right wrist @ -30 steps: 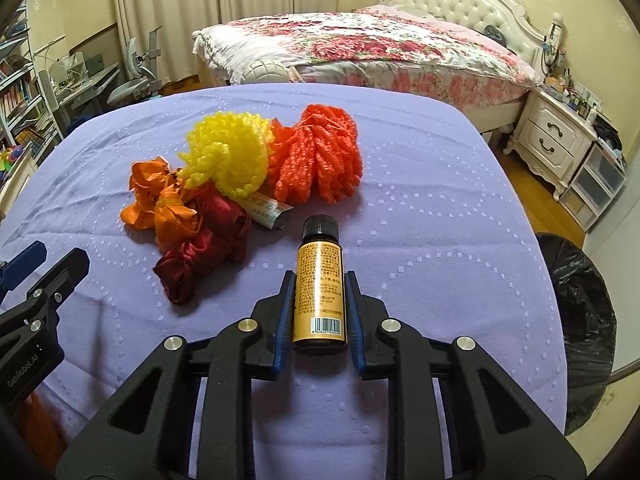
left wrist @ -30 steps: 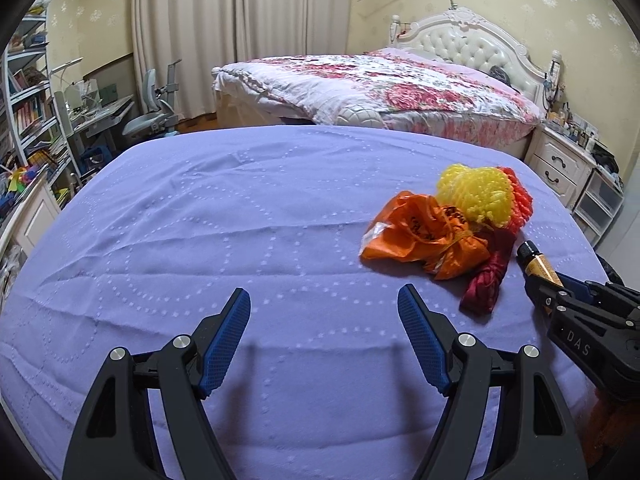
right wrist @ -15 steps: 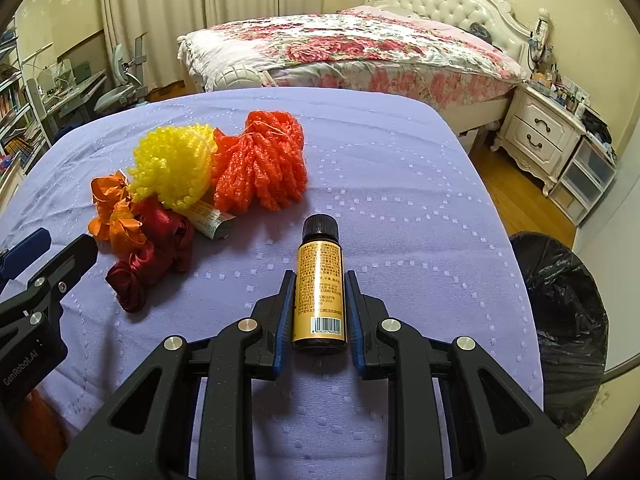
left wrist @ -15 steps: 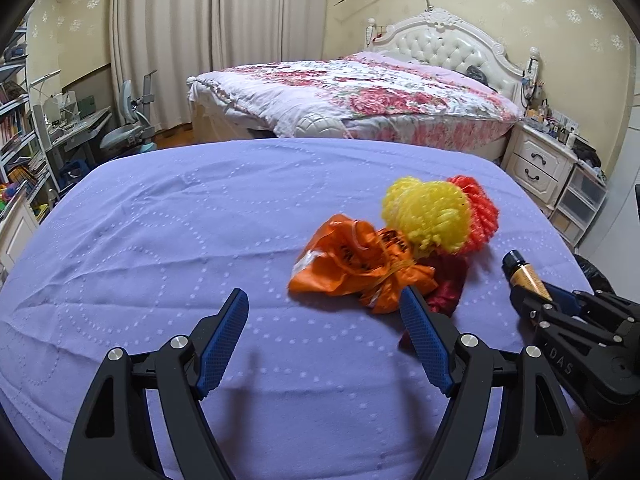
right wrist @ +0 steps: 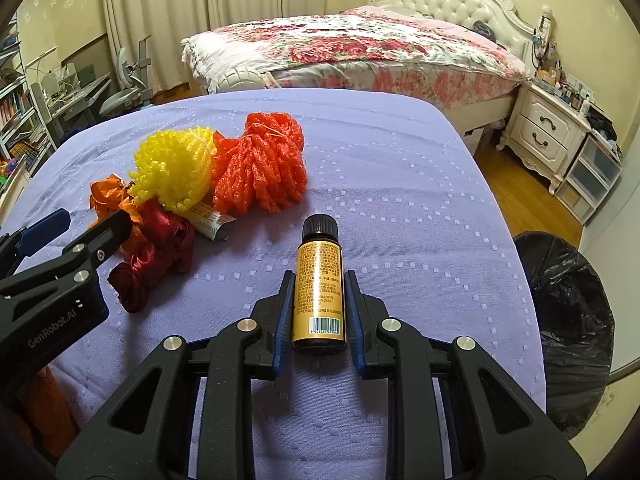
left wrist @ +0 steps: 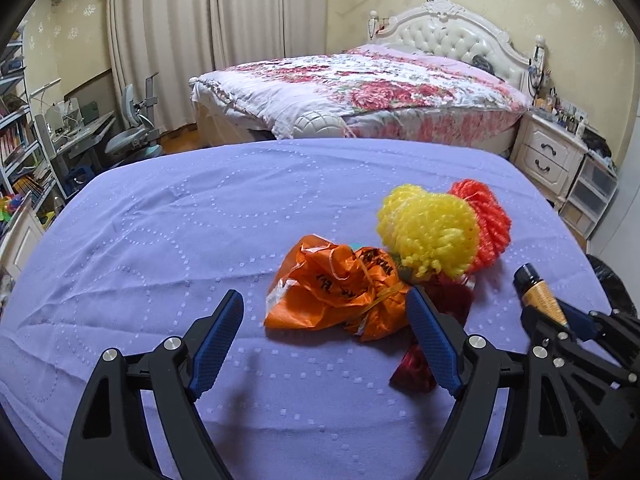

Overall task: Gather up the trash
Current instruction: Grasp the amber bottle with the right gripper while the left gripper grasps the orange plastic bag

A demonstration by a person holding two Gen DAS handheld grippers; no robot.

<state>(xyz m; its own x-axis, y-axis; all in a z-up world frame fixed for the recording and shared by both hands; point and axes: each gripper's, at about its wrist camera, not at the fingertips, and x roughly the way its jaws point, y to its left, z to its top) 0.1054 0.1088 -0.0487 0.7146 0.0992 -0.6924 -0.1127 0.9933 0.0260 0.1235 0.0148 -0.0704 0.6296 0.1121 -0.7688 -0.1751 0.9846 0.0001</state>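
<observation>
A small amber bottle with a gold label and black cap is clamped between the pads of my right gripper, above the purple cloth; it also shows as the bottle at the right of the left wrist view. My left gripper is opening wide, its tips framing a crumpled orange plastic bag without touching it. Behind the bag lie a yellow foam net, an orange foam net and a dark red ribbon bundle.
The purple-covered table drops off at its right edge. A black-lined trash bin stands on the floor beside that edge. A floral bed, a white nightstand and a desk with shelves lie beyond.
My left gripper has slid right toward the trash pile, so the orange bag now sits between its tips, and its jaws stand wider. The right gripper keeps its grip on the bottle.
</observation>
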